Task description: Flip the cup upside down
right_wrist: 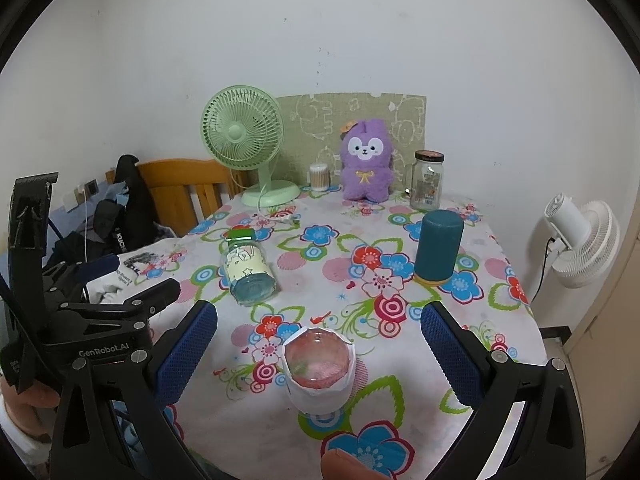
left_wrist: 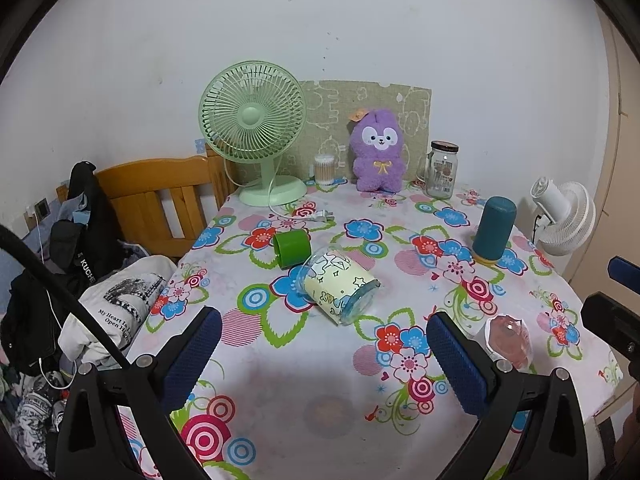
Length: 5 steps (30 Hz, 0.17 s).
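**Both claws wide and empty; pink cup upright ahead of the right claw**

Left wrist view: left gripper [left_wrist: 324, 344] spread wide, nothing between the pads. Straight ahead of it, past the fingertips, a cartoon-printed glass jar [left_wrist: 338, 286] lies on its side on the floral tablecloth [left_wrist: 280, 380], its green lid [left_wrist: 292, 248] just beyond. The pink cup [left_wrist: 509, 343] stands just outside the right finger, partly hidden by it. Risk: a sideways move of this claw could clip the cup and tip it.

Right wrist view: right gripper [right_wrist: 318, 350] also wide, holding nothing. The pink cup [right_wrist: 320, 368] stands mouth up between the two fingers, touching neither, white wrap around its wall. Likely failure modes: thin wall may buckle if squeezed hard; smooth wrap may slip mid-rotation; a low grip leaves the rim to catch the cloth. The teal cylinder [right_wrist: 438, 246] stands well ahead to the right, the jar ahead to the left; neither crowds the turn.
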Motion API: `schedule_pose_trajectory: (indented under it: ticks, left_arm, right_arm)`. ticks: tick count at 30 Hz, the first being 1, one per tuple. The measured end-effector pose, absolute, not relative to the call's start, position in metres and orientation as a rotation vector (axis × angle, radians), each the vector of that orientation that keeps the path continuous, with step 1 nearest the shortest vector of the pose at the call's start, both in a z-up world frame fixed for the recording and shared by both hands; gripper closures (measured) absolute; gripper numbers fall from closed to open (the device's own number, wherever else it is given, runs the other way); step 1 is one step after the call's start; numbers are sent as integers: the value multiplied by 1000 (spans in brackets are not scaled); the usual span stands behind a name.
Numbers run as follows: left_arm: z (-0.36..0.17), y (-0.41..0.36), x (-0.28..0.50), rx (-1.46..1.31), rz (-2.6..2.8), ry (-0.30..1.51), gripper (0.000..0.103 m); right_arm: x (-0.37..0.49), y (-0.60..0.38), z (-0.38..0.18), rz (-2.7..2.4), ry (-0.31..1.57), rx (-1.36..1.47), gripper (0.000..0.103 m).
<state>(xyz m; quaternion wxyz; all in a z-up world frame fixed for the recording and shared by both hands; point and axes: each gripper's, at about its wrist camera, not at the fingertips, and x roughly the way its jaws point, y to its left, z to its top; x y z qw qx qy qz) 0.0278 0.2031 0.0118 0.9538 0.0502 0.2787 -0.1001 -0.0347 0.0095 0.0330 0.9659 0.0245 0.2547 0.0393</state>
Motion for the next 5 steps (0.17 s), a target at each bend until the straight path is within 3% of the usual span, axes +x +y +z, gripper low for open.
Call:
schedule_pose_trajectory:
  ticks: [5]
  left_arm:
    - [11,201,27,115,-213,568,0]
  right_arm:
    - [-34,9,33,84,517,56,0]
